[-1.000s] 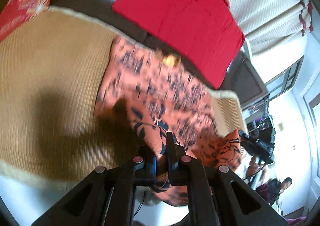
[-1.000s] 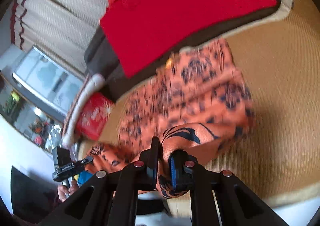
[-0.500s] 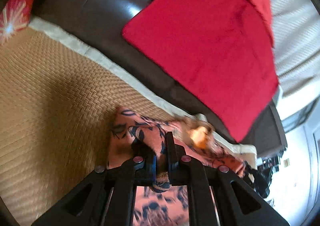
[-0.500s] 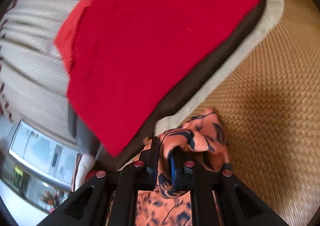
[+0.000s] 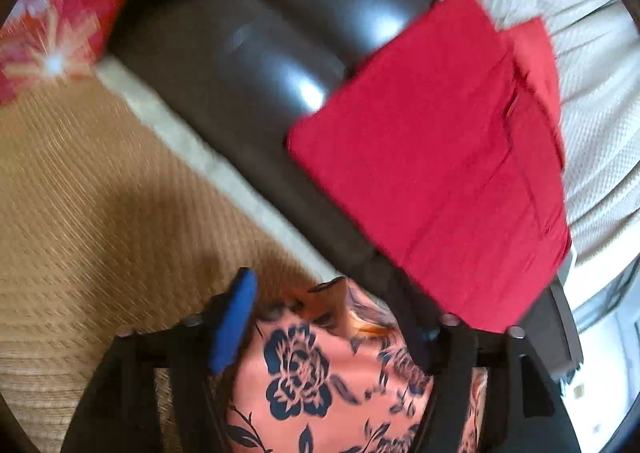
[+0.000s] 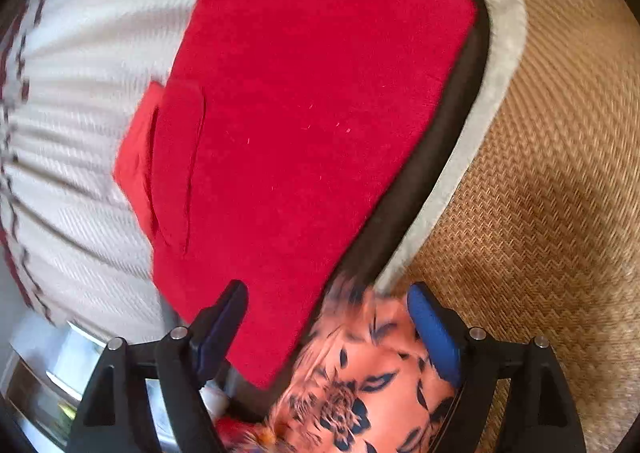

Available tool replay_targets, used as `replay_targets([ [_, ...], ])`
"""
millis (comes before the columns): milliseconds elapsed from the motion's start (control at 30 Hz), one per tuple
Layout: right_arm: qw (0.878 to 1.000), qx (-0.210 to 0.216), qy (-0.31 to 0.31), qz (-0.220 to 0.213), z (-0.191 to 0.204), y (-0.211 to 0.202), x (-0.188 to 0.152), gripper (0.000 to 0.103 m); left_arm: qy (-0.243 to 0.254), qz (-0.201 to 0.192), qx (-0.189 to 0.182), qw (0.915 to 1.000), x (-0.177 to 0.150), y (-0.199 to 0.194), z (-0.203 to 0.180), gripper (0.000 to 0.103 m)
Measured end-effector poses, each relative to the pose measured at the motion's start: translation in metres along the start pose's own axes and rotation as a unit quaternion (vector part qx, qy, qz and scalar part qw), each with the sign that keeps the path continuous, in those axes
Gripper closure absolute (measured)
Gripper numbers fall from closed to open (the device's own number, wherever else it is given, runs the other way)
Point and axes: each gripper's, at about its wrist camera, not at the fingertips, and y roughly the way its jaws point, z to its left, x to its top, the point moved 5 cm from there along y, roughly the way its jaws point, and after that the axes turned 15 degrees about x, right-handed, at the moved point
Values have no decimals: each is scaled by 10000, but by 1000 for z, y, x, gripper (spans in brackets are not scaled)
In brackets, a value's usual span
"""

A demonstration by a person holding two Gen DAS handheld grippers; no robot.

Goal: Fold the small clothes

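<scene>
An orange garment with a dark blue flower print (image 5: 320, 373) lies on the woven straw mat (image 5: 100, 213), its far edge near the mat's pale border. My left gripper (image 5: 332, 301) is open and empty just above that edge, with its blue-padded fingers (image 5: 236, 317) spread to either side. In the right wrist view the same garment (image 6: 360, 373) lies under my right gripper (image 6: 324, 301), which is also open and empty, with blue pads (image 6: 432, 333) spread wide.
A dark leather sofa back (image 5: 260, 33) rises behind the mat, with a red cloth (image 5: 440, 173) draped on it, also in the right wrist view (image 6: 300, 113). A red patterned cushion (image 5: 52, 21) lies far left. Cream curtains (image 6: 72, 113) hang behind.
Both grippers carried the garment's near edge forward toward the sofa back, folding it over. Both were shut on the fabric half a second ago and have now opened and let it go.
</scene>
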Motion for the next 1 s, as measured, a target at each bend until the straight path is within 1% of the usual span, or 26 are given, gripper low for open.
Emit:
replay_targets([
  [67,9989,-268,-346,183,8,2,-6,18,22,-69,-26,10000,1,-13,-3,32],
  [133,9952,-560,-679,438,15,4,-18,18,211,18,58,9998,-10,-21,-10,32],
  [200,9917,-686,-882,634,20,2,-31,19,606,284,286,9973,-32,-20,-22,32],
  [267,9864,-901,-1120,799,28,-3,-45,21,993,553,529,9921,-61,-19,-30,32],
  [333,9781,-1249,-1397,903,32,-11,-58,23,1204,667,777,9874,-77,-25,-30,32],
  [400,9741,-1448,-1436,977,32,-26,-60,24,1305,594,991,9847,-94,-37,-25,32],
  [467,9741,-1505,-1301,1074,26,-34,-64,24,1380,620,983,9836,-113,-49,-22,32],
  [533,9745,-1500,-1117,1240,18,-42,-68,24,1467,732,927,9821,-123,-53,-19,32],
  [567,9735,-1545,-1074,1303,13,-44,-69,24,1506,750,1027,9804,-128,-54,-16,32],
  [667,9686,-1684,-1001,1530,3,-52,-81,24,1508,594,1401,9768,-125,-47,-8,32],
  [733,9663,-1697,-1039,1631,3,-53,-87,24,1462,374,1791,9722,-119,-47,3,32],
  [767,9646,-1732,-1105,1651,2,-52,-89,24,1402,300,1877,9717,-115,-49,10,32],
  [833,9614,-1807,-1184,1706,-1,-50,-92,24,1209,317,1929,9732,-108,-47,20,32],
  [867,9597,-1831,-1180,1777,-3,-47,-96,31,1127,370,1962,9734,-107,-44,26,32],
  [900,9570,-1853,-1213,1872,-4,-44,-100,42,1067,437,2010,9728,-106,-41,31,32],
  [933,9517,-1933,-1334,1976,-3,-40,-104,47,1047,495,2032,9723,-107,-39,35,33],
  [1000,9406,-2204,-1619,2010,-3,-35,-110,56,1199,421,2085,9697,-108,-38,33,33],
])
